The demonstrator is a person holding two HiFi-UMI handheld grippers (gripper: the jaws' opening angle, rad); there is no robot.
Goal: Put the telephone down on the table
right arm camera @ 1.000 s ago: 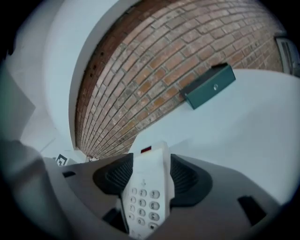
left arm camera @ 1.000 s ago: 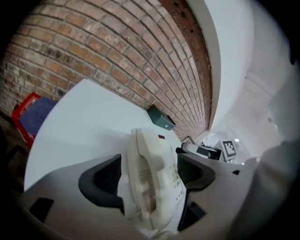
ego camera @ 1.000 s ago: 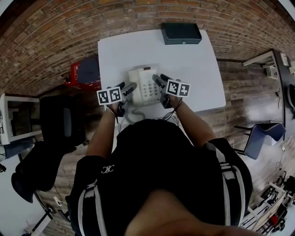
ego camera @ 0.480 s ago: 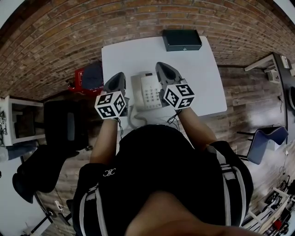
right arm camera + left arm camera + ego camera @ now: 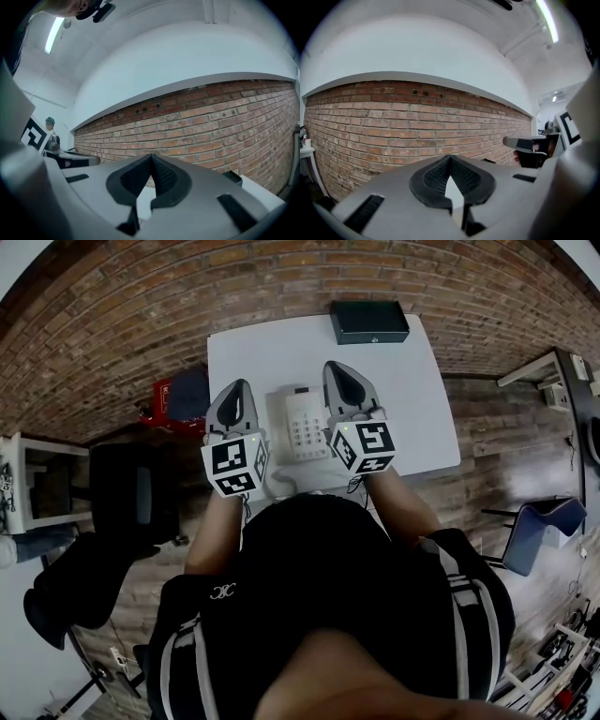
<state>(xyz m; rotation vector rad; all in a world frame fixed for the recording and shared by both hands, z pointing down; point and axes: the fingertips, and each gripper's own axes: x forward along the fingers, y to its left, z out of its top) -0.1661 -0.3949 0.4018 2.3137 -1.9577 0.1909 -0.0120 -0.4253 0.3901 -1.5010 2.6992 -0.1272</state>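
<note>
Count: one white telephone (image 5: 302,423), one white table (image 5: 412,390), one dark box (image 5: 368,321), two grippers. Telephone sits flat on the table near its edge closest to you, keypad up, coiled cord (image 5: 273,482) trailing off its near left corner; neither gripper touches it. Dark box lies at the table's far edge, well apart from the telephone. One red object (image 5: 159,390) stands on the floor beside the table's left edge. Your left gripper (image 5: 237,388) hangs above the table to the left of the telephone, your right gripper (image 5: 336,367) to its right, one marker cube (image 5: 234,465) on each facing your head. Both point away from you toward the brick wall (image 5: 393,122), about level; both gripper views show wall and ceiling. Left jaws are together, pads meeting at the tip, nothing clamped. Right jaws likewise pressed together and empty. Your forearms (image 5: 398,507) run forward, roughly parallel, one to each side of the telephone.
</note>
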